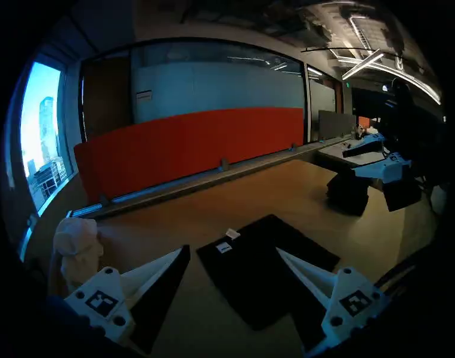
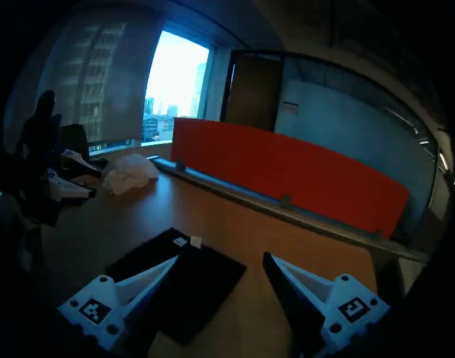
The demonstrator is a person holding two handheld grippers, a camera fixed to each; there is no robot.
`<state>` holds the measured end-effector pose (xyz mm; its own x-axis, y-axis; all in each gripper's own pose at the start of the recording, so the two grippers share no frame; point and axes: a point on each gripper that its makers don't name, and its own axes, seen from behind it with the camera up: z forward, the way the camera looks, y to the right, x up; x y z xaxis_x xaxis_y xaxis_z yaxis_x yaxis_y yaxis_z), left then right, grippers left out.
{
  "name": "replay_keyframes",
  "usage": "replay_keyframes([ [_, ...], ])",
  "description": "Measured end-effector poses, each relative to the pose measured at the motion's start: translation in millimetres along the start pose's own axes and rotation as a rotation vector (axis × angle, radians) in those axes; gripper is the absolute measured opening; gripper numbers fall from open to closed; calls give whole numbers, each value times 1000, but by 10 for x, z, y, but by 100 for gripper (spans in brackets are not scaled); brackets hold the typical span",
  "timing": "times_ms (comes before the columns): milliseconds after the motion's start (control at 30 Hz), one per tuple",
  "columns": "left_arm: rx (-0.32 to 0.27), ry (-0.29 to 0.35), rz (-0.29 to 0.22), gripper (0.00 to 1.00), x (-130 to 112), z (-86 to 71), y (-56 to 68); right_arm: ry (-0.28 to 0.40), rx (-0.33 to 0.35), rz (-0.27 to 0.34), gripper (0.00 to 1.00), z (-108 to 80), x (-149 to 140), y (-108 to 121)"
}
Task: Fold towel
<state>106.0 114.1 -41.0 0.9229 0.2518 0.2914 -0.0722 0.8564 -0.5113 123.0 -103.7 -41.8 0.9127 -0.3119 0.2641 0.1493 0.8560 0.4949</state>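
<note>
Nearest us, the left gripper [image 1: 232, 249] holds its fingers [image 1: 152, 277] wide apart with nothing between them. The right gripper [image 2: 221, 256] does the same; its fingers [image 2: 302, 280] are spread and empty. Both pairs hover above the counter [image 1: 275, 191] and touch nothing.

Just ahead of and below both sets of tips lies the towel [image 1: 269, 262], dark and flat on the wood. From the left gripper it sits forward and a little to the right, its near part running under the right-hand finger. From the right gripper it sits forward and to the left, reaching under the left-hand finger. So we judge that it lies between the two grippers, about equally close to each. Each view also shows the other gripper farther off, beyond the towel.

We see the towel skewed like a diamond, one corner towards each gripper and one towards the red divider [image 1: 191, 143]. Small white tags [image 1: 232, 234] mark its far edge. The lens bends the outline, so we cannot tell which axis is the long one.

Farther out, a crumpled white cloth [image 2: 129, 173] rests near the window [image 2: 173, 89], well apart from the towel.
</note>
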Motion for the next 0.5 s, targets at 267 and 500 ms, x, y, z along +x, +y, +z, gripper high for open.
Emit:
replay_keyframes([
  [267, -33, -60, 12, 96, -379, 161, 162, -48, 25, -1, 99, 104, -329, -98],
  [500, -59, -124, 28, 96, -737, 287, 277, -90, 57, -3, 99, 221, -624, -217],
])
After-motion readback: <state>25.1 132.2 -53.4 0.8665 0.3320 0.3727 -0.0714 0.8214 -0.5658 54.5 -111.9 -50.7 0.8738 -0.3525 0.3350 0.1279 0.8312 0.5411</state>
